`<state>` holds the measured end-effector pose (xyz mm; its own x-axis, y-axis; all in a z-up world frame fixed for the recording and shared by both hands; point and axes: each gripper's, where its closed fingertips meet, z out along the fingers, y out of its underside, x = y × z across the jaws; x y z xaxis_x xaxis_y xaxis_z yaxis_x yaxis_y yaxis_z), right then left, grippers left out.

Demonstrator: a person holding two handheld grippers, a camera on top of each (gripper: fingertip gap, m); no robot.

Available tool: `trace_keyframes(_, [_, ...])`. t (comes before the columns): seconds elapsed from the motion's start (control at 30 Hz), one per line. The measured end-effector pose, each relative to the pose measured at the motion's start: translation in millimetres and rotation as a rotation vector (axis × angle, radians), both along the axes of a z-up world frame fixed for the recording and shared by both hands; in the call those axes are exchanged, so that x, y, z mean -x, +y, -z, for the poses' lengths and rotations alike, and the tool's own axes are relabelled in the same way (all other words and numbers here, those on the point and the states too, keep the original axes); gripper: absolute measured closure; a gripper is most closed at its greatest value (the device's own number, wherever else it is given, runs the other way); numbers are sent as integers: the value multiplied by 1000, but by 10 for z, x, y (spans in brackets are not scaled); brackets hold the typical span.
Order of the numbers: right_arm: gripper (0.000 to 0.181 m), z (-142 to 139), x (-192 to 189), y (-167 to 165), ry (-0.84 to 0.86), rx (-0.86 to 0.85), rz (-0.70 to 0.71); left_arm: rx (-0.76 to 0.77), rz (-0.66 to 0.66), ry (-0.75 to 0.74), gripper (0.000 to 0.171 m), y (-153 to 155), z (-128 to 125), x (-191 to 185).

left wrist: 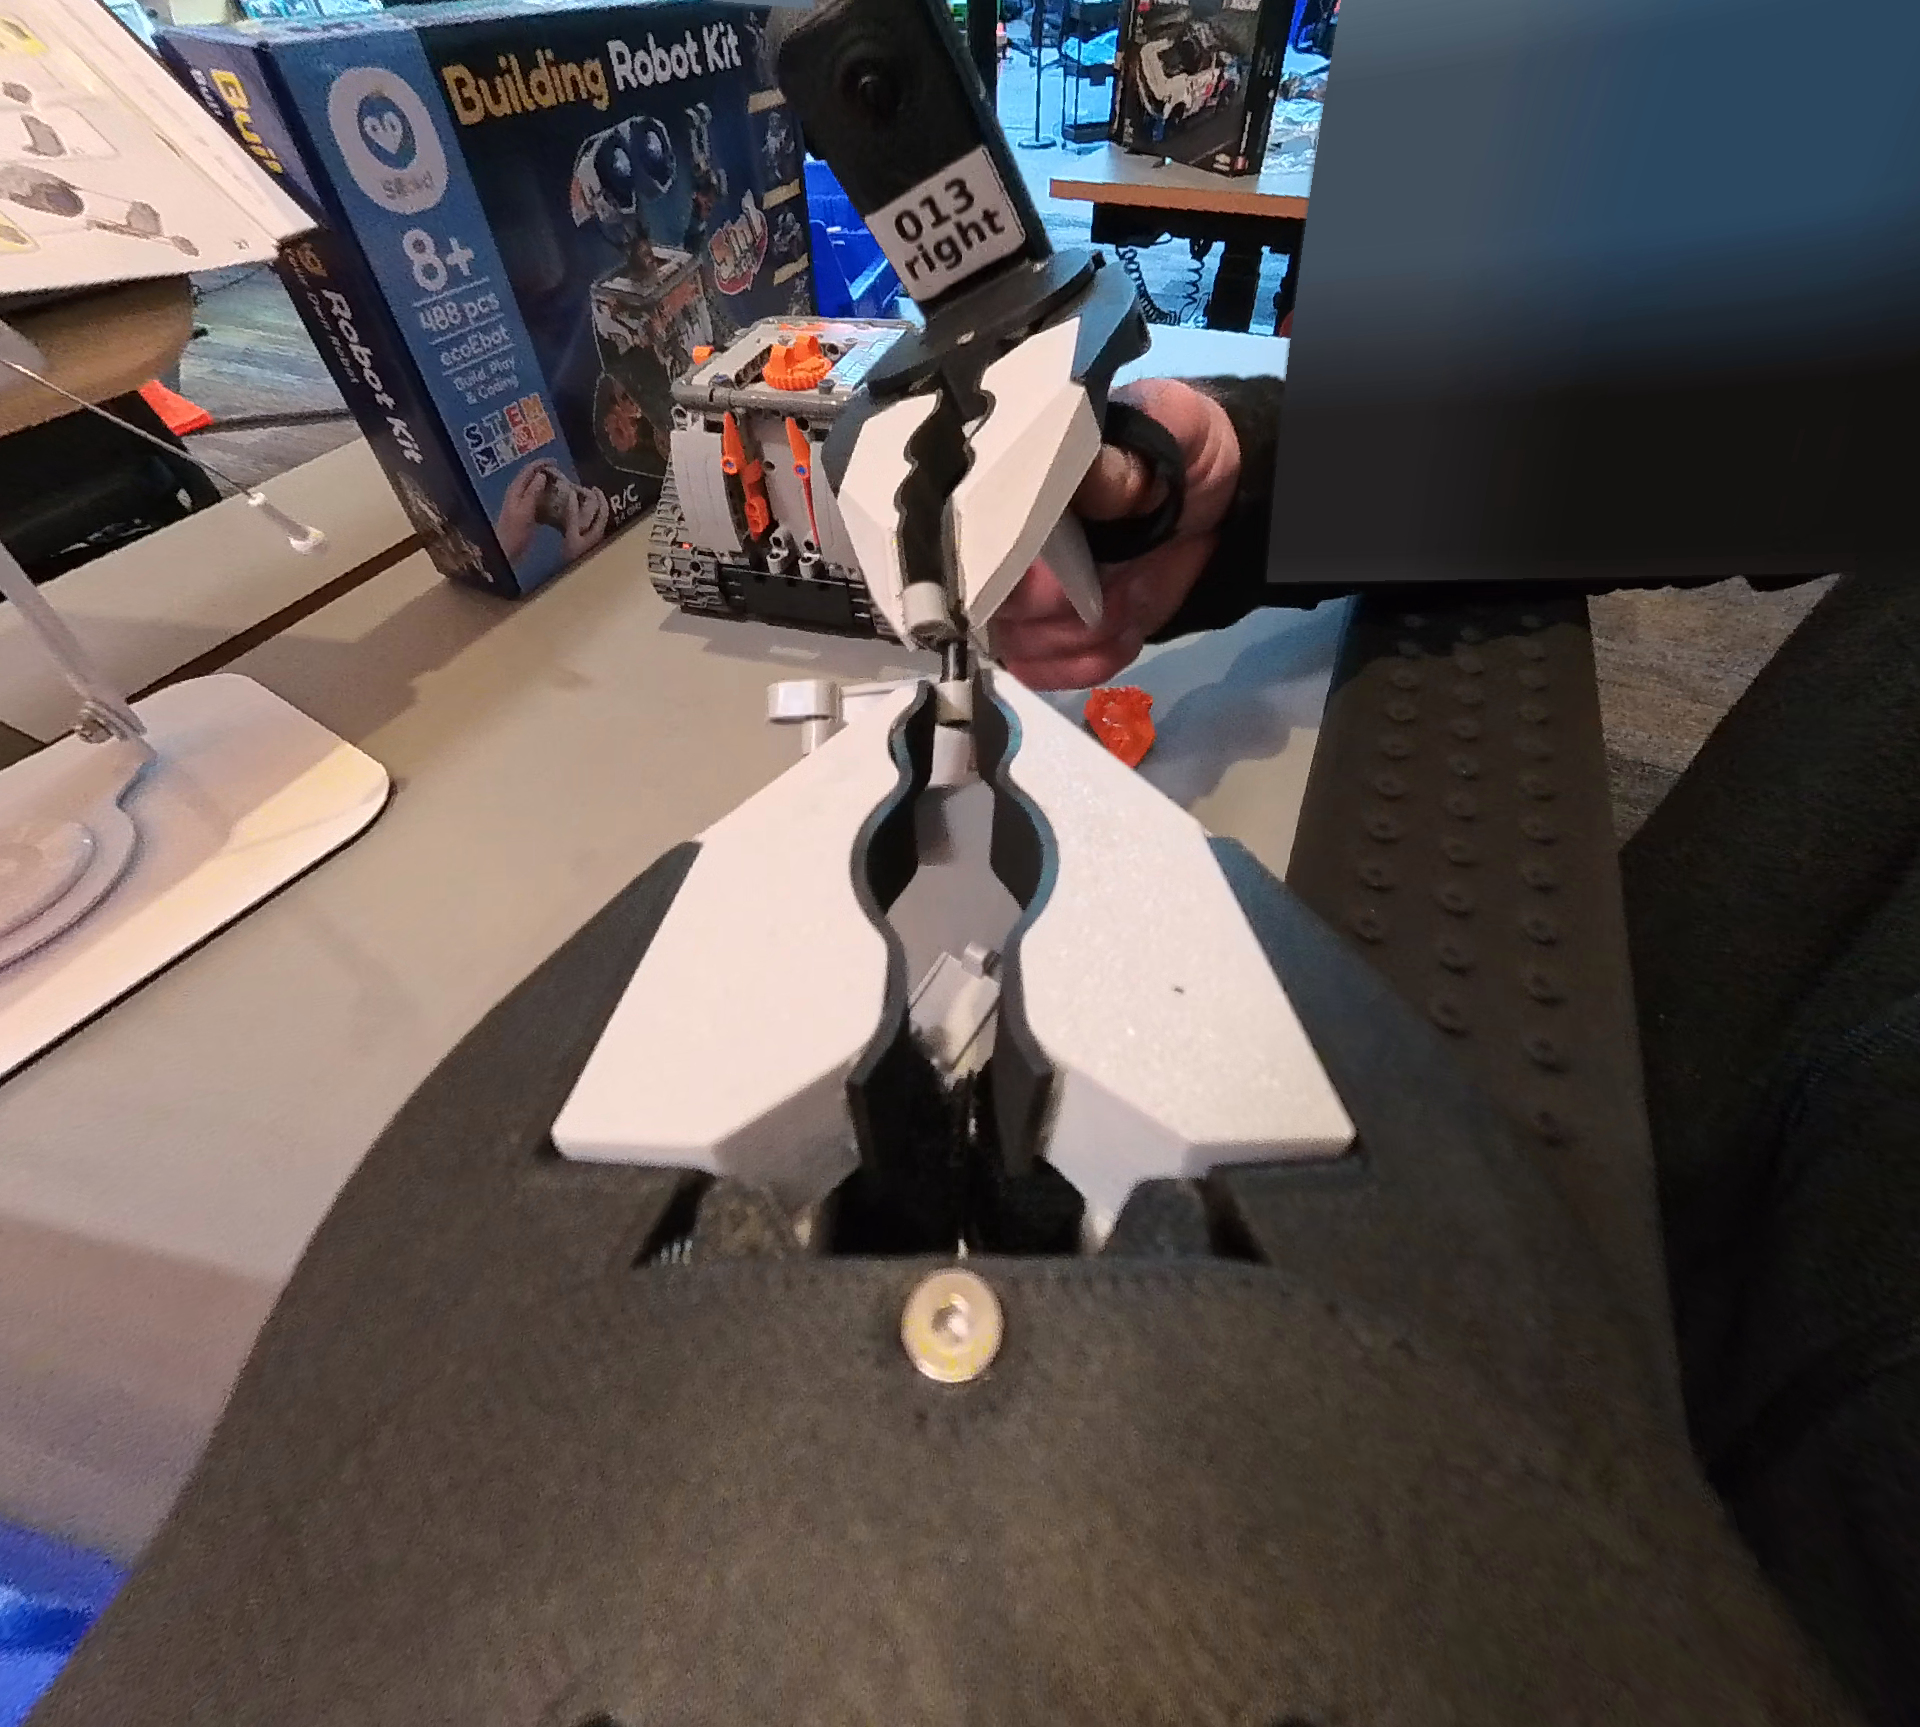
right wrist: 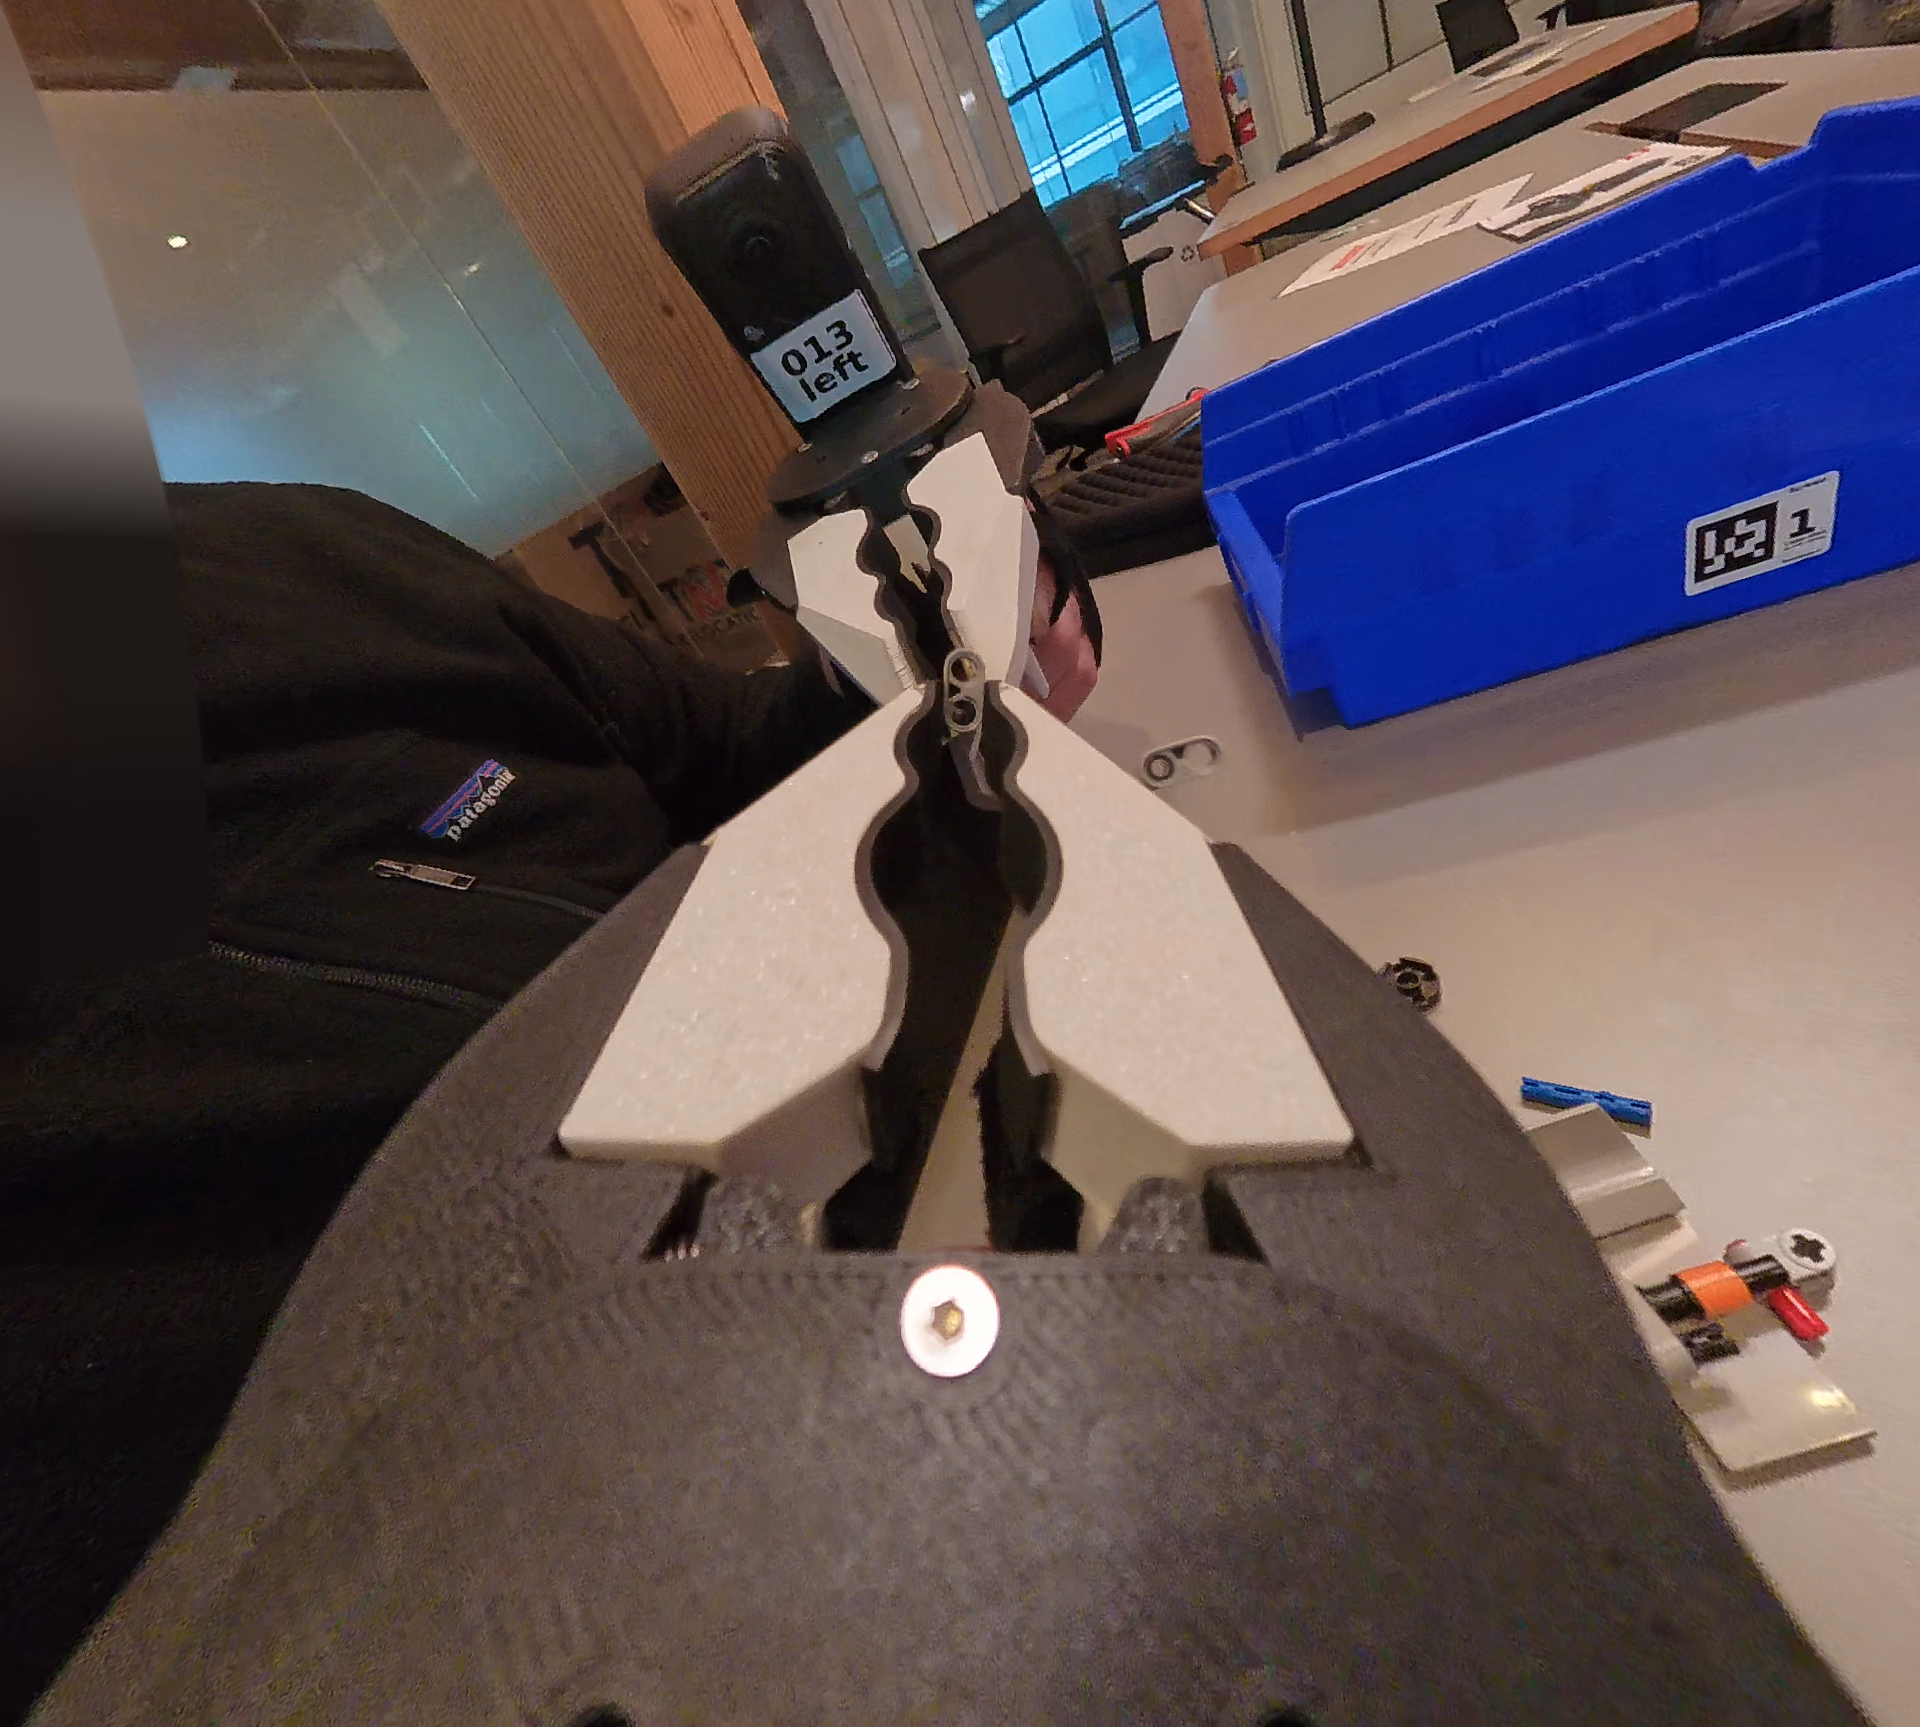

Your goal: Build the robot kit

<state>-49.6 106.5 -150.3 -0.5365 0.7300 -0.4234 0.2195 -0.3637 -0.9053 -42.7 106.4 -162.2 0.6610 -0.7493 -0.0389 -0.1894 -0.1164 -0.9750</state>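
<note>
My left gripper [left wrist: 953, 692] and right gripper [left wrist: 938, 630] meet tip to tip above the grey table [left wrist: 540, 804]. Between them is a small assembly: a grey sleeve [left wrist: 923, 607] in the right gripper's tips, a black pin [left wrist: 952, 665], and a grey piece [left wrist: 951, 742] in the left gripper's tips. In the right wrist view, the right gripper [right wrist: 961, 692] is shut on a small grey beam with holes [right wrist: 964, 709]. The left gripper [right wrist: 928, 675] faces it, shut on the far end. A hand [left wrist: 1164, 472] holds the right gripper.
A blue toy kit box [left wrist: 499, 275] and a grey tracked model [left wrist: 748, 482] stand behind the grippers. An orange piece [left wrist: 1120, 721] and a grey part [left wrist: 805, 701] lie on the table. A booklet stand [left wrist: 208, 804] is at left. A blue bin [right wrist: 1558, 534] and loose pieces [right wrist: 1725, 1282] lie right. Both grippers' tips are roughly 20 cm from the orange piece [left wrist: 1120, 721].
</note>
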Motion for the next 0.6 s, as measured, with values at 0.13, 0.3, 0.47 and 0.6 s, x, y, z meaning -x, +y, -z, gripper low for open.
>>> trace_keyframes(0.13, [177,-28,-5,6,16,37,-7,-1,-4,-23,167,15,-24,-8])
trace_keyframes(0.3, [177,-65,-14,4,47,58,-7,-23,-17,-31,168,19,-61,-16])
trace_keyframes(0.47, [177,-76,-11,-20,65,-3,16,-39,-23,-5,168,14,-57,-35])
trace_keyframes(0.6, [177,-42,2,-31,42,-106,48,-57,-41,56,169,13,-24,-30])
